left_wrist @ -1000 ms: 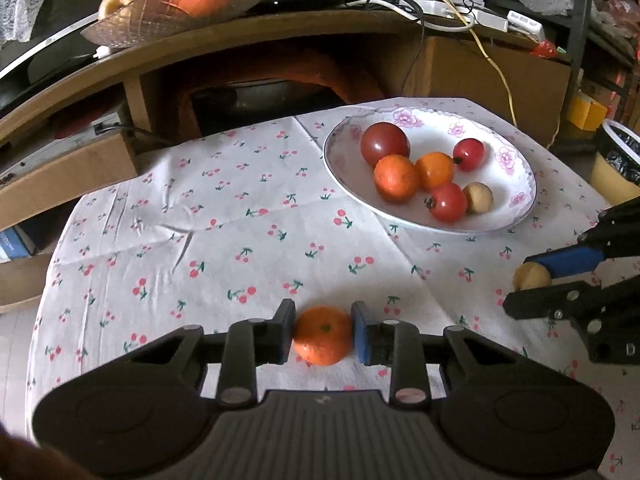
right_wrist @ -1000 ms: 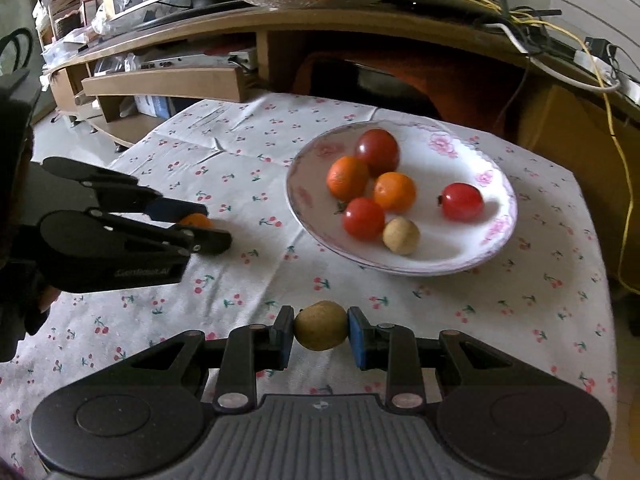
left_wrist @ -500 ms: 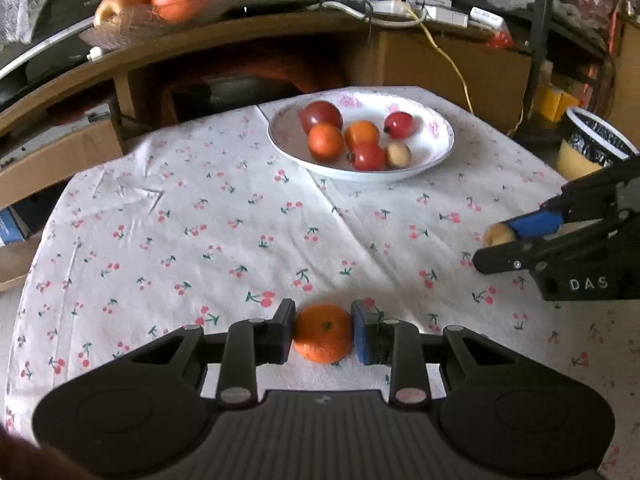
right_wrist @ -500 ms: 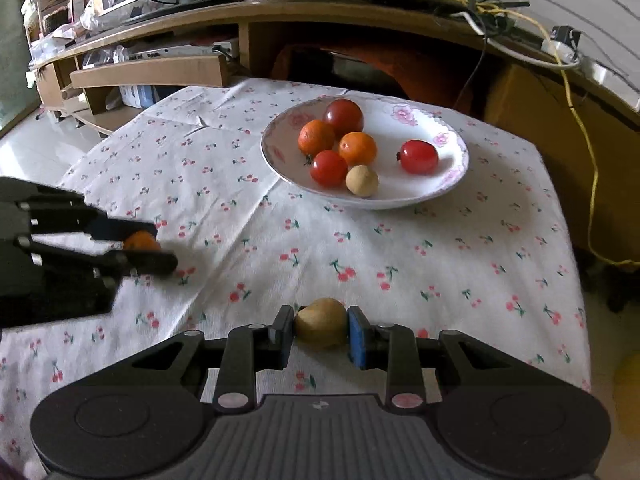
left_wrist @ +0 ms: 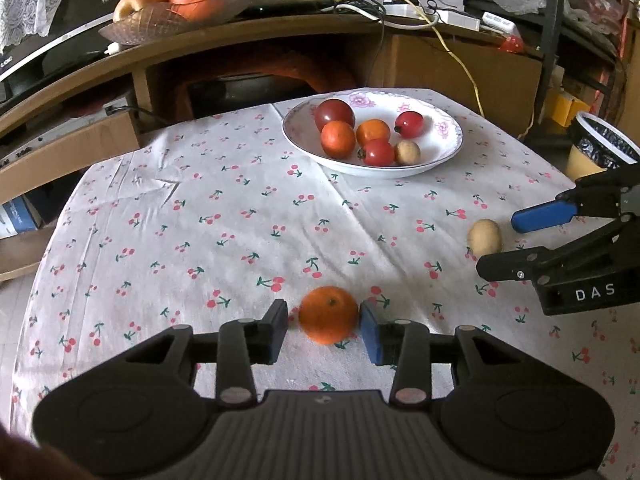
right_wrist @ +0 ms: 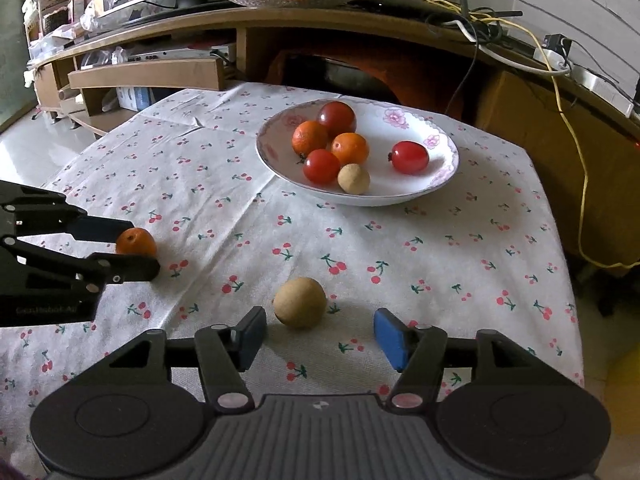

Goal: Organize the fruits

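A small orange point(left_wrist: 328, 314) lies on the cherry-print tablecloth between the fingers of my left gripper point(left_wrist: 324, 330), which is open with a narrow gap on each side. A tan round fruit point(right_wrist: 300, 302) lies on the cloth just ahead of my right gripper point(right_wrist: 320, 338), which is open wide. The tan fruit point(left_wrist: 485, 237) and the right gripper point(left_wrist: 516, 244) also show in the left wrist view; the orange point(right_wrist: 135, 242) and left gripper point(right_wrist: 132, 250) show in the right wrist view. A white floral plate point(left_wrist: 440, 152) at the far side holds several tomatoes, oranges and a tan fruit.
A glass bowl point(left_wrist: 172, 26) of large oranges and an apple sits on the wooden desk behind the table. Cables and a power strip point(right_wrist: 592, 84) lie on the desk. A bin point(left_wrist: 600, 148) stands right of the table. The table edge drops off at right point(right_wrist: 560, 280).
Both grippers have opened and let go of their fruit. The orange and the tan fruit now rest on the cloth. The right gripper opened wider than the left.
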Tool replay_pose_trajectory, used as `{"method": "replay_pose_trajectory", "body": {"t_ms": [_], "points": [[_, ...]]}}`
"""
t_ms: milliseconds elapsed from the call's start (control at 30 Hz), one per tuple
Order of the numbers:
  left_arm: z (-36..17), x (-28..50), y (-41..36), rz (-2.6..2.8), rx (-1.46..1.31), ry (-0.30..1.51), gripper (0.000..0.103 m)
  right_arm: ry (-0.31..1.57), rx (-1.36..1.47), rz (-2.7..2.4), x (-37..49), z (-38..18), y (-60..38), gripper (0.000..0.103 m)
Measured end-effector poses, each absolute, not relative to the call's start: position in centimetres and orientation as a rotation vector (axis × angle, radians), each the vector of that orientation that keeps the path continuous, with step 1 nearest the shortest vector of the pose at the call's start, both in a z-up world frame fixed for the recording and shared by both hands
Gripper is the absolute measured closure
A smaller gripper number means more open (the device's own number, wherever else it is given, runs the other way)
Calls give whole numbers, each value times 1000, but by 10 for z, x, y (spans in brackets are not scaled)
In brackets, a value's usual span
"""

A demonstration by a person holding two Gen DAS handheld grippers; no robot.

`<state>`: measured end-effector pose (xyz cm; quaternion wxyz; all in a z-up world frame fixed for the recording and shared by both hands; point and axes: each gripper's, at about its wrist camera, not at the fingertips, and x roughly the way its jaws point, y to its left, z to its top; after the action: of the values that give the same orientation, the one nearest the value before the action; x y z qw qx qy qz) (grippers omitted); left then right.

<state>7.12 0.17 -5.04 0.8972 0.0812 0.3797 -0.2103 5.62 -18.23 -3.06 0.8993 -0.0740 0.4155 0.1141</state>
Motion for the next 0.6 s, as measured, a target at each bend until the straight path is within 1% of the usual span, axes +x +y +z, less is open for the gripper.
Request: {"method": "replay_pose_trajectory", "body": {"t_ms": [267,367,433,500,533,567,600], "points": [[-49,73,0,-420,157,805,58,847,-143,259,63,-29,-178,47],[-49,74,1,-419,150,807,58,855,-144,257,67,-29,-176,50],[-49,74,1,-420,148,805,59,867,-143,257,68,-31,-176,58],[-50,73,1,-425,148,805,62,864,-149,255,67,-31,-175,65],[-49,73,0,-432,149,807,65,866,-149,258,68,-31,-175,68],[-49,73,-1,-432,154,809,66,870,-147,260,68,-30,-175,76],[-48,72,-2,-431,160,811,67,876,-147,255,68,-30,-175,76]]}}
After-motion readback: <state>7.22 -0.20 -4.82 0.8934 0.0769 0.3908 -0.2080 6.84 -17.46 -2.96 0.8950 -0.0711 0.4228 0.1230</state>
